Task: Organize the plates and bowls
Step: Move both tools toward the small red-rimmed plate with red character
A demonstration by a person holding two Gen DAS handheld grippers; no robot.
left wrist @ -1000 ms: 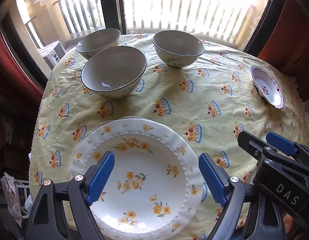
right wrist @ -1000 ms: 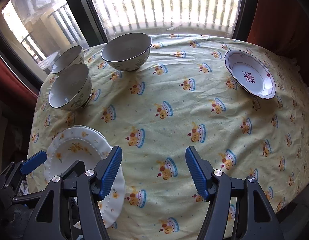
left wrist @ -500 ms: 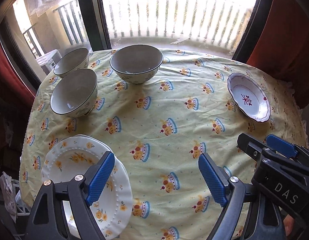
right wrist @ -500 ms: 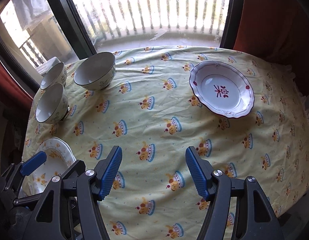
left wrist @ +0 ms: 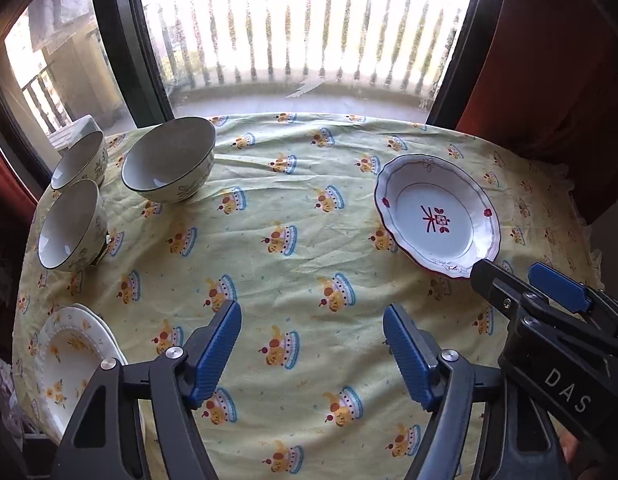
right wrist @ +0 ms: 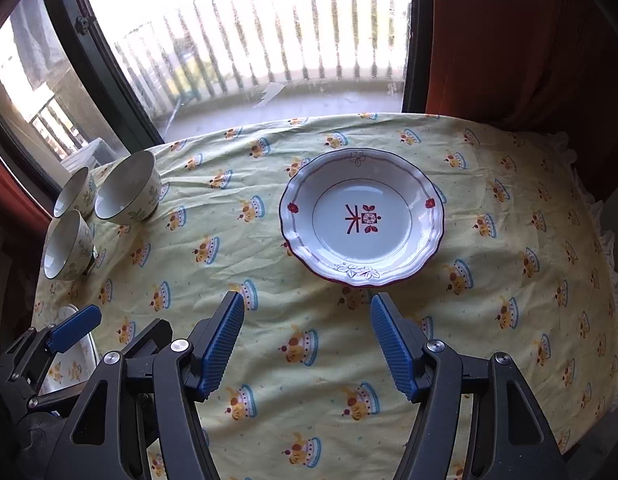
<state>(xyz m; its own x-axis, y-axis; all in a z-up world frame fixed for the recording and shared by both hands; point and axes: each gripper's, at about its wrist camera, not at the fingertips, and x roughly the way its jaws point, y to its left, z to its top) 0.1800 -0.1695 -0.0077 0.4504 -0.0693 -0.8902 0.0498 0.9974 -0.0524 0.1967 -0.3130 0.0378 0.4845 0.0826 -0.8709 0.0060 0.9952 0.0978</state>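
A white plate with red trim lies on the right half of the table, just ahead of my right gripper, which is open and empty above the cloth. In the left wrist view that plate is up and to the right of my left gripper; its jaws are closing with nothing between them. Three floral bowls stand at the far left. A yellow-flowered plate lies at the near left edge. The right gripper's body shows at the right of the left wrist view.
A yellow cloth with a cake print covers the round table. A window with a balcony railing stands behind it, and a red curtain hangs at the right. The left gripper's body shows at the lower left of the right wrist view.
Both grippers have swept to the right across the table, away from the yellow-flowered plate and toward the red-trimmed plate. The left gripper's jaws have narrowed.
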